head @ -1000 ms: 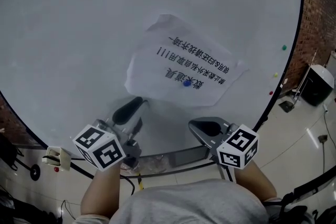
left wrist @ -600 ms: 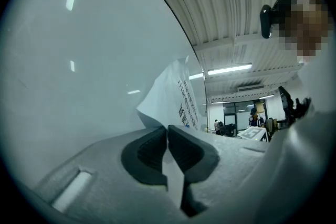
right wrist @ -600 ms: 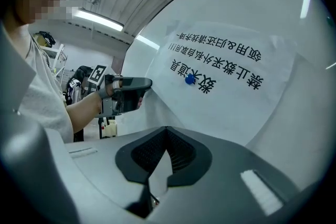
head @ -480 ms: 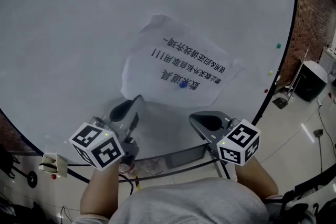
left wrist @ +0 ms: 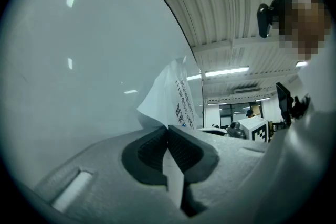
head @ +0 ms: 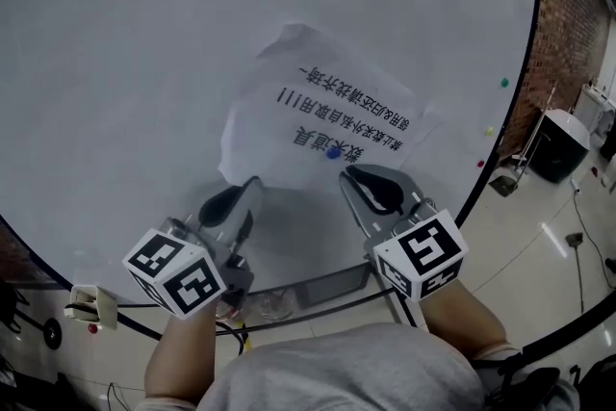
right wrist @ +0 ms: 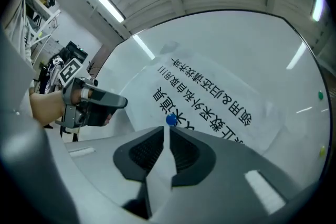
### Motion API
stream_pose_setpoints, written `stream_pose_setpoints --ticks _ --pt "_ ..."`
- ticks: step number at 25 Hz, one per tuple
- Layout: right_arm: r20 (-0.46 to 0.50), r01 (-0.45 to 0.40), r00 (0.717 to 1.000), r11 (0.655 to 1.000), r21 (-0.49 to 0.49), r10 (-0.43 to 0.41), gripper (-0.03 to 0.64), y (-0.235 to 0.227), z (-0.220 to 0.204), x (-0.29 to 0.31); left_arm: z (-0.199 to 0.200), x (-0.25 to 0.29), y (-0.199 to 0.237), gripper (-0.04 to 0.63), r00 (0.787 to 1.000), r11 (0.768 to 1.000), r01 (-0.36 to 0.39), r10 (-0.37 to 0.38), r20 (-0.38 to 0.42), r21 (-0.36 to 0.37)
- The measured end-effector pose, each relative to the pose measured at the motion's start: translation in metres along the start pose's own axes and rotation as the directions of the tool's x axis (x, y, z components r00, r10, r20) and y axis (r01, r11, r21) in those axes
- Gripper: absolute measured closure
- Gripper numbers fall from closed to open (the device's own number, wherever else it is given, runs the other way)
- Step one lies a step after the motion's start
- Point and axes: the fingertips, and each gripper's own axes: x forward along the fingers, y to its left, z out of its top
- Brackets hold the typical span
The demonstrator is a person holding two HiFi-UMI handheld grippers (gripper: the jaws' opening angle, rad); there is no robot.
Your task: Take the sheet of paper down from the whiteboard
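**Desk:** Where's the sheet of paper right now?

**Operator:** On my head view feed the sheet of paper is up on the whiteboard, right of the middle and skewed, with its printed lines running on a slant. A blue magnet sits on it near the lower edge, among the largest characters. The paper is creased, and its lower-left corner curls off the board.

**Desk:** And your left tongs?

**Operator:** My left tongs are at that curled corner. In the left gripper view the pads are pressed together, and the edge of the sheet runs straight down into the seam between them. I read that as pinching the corner.

**Desk:** The right side?

**Operator:** My right tongs are closed too, with nothing between them. In the right gripper view the jaws meet tip to tip, and the blue magnet sits just past the tips. I can't tell whether they touch it. In that view the left tongs show at the sheet's near-left corner.

**Desk:** Anything else on the board?

**Operator:** Three small magnets along its right rim: green, yellow and red, all well apart from the paper.
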Motion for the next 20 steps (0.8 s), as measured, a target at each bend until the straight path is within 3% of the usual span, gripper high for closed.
stream_pose_setpoints --ticks 2,6,10,16,20 --pt "0.033 0.041 0.999 0.998 -0.043 -0.040 0.530 0.000 0.011 0.004 0.000 0.000 0.000 0.594 1.000 1.000 0.003 -0.003 0.000 -0.006" --pt "0.075 0.140 0.989 0.980 -0.144 -0.130 0.525 -0.002 0.023 0.010 0.000 -0.001 -0.001 0.594 1.000 1.000 0.016 -0.016 0.000 -0.011" --pt "0.045 0.207 0.978 0.927 -0.311 -0.203 0.525 0.001 0.022 0.017 0.000 0.000 -0.003 0.594 1.000 1.000 0.021 -0.021 0.000 -0.004" --pt "0.059 0.245 0.969 0.920 -0.307 -0.238 0.526 -0.002 0.016 0.028 -0.001 -0.001 -0.006 0.594 0.999 0.999 0.038 -0.038 -0.008 -0.005" --pt "0.055 0.238 0.971 0.932 -0.274 -0.232 0.535 -0.005 0.018 0.028 -0.002 0.001 -0.003 0.594 0.999 0.999 0.040 -0.040 -0.016 -0.010"
